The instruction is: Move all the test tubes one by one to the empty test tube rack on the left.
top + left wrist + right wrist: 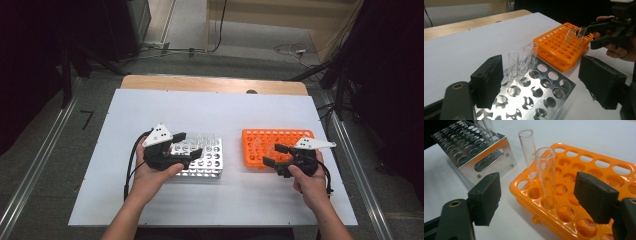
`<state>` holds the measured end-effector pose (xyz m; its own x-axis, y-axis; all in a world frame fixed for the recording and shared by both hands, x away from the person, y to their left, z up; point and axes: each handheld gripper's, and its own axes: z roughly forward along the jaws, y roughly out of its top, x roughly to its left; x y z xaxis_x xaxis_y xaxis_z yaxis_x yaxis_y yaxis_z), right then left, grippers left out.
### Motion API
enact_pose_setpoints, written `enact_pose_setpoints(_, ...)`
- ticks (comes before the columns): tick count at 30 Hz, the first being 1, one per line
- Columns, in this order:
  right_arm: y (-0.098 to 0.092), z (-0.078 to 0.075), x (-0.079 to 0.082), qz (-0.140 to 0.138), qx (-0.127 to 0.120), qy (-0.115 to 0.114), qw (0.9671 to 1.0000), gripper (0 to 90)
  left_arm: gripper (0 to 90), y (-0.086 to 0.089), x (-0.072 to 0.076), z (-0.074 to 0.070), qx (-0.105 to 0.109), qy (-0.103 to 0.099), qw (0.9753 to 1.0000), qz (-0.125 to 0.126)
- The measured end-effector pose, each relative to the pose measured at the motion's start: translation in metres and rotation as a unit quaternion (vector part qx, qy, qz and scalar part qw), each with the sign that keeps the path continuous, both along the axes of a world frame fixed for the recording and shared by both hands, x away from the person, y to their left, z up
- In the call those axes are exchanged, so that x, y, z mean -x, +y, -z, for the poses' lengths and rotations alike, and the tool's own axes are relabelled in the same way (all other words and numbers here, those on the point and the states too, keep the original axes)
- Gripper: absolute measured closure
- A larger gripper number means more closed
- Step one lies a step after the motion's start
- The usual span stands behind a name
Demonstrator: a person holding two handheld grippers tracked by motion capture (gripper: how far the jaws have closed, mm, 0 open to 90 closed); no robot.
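A silver metal rack [209, 162] holds three clear empty tubes [513, 63] along its far edge. To its right an orange rack [285, 139] carries two clear tubes [546, 177] near its left end. My left gripper [188, 145] hovers open over the metal rack [549, 96], its jaws wide apart and short of the three tubes. At the orange rack's front left corner my right gripper [274, 155] is open. In the right gripper view the nearer tube stands in the gap ahead of the right gripper [540, 200], touched by neither jaw; the second tube [527, 147] is behind it.
Both racks stand on a white sheet [150, 115] that covers a wooden table [210, 82]. Dark stands and cables [290, 50] lie on the floor beyond the far edge. A gap of white sheet separates the two racks.
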<state>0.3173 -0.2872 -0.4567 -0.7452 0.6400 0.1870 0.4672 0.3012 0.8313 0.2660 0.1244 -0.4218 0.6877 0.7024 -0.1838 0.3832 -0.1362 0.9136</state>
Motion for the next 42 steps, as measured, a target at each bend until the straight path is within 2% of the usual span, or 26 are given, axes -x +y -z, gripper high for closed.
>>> enact_pose_setpoints(2, 0.002, 0.001, 0.0, 0.004, 0.005, 0.002, 1.0, 27.2, 17.5, 0.001, 0.004, 0.0, 0.005, 0.004, 1.0, 0.002)
enact_pose_setpoints(7, 0.003, 0.006, -0.004, 0.014, 0.014, 0.005, 0.9998, 39.2, 6.8, -0.002, 0.013, 0.0, -0.006, 0.011, 0.9999, 0.009)
enact_pose_setpoints(11, 0.004, 0.009, -0.006, 0.025, 0.026, 0.003, 0.9994, 47.5, 0.2, -0.001, 0.019, -0.001, -0.005, 0.014, 0.9997, 0.017)
enact_pose_setpoints(18, 0.006, 0.012, -0.006, 0.03, 0.039, -0.006, 0.9988, 59.0, 0.0, -0.002, 0.019, 0.003, -0.01, 0.019, 0.9994, 0.028)
enact_pose_setpoints(30, 0.01, 0.016, -0.002, 0.04, 0.065, -0.026, 0.9967, 66.5, 0.0, -0.005, 0.017, 0.008, -0.015, 0.029, 0.9991, 0.028)
enact_pose_setpoints(36, 0.01, 0.017, -0.001, 0.034, 0.063, -0.035, 0.9968, 72.7, 0.0, -0.005, 0.017, 0.008, -0.016, 0.031, 0.999, 0.028)
enact_pose_setpoints(42, 0.01, 0.018, -0.001, 0.032, 0.064, -0.039, 0.9967, 73.4, 0.0, -0.006, 0.017, 0.008, -0.016, 0.031, 0.999, 0.028)
